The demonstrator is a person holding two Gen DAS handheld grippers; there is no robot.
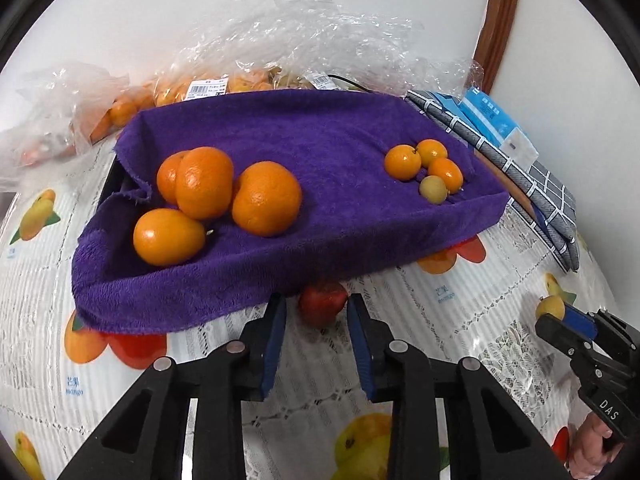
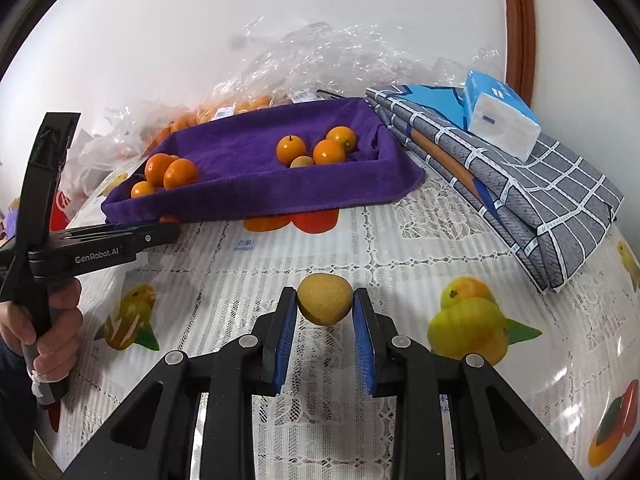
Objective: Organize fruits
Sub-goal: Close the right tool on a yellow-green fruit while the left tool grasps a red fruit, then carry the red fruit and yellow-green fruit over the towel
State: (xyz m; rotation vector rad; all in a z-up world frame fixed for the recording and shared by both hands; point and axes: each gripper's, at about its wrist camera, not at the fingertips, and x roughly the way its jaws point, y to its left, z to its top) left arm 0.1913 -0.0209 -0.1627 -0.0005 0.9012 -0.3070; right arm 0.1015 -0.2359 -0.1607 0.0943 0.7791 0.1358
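Your right tool (image 2: 325, 307): clamped on a tan round fruit (image 2: 324, 299).
Your tray (image 2: 256, 194): purple-lined, holding oranges (image 2: 172, 170).

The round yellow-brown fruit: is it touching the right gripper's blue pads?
Touching. The right wrist view shows both blue pads pressing the yellow-brown fruit from either side.

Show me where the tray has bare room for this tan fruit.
Bare purple towel runs through the middle, between the big oranges on the left and the small fruits on the right. Both ends are crowded.
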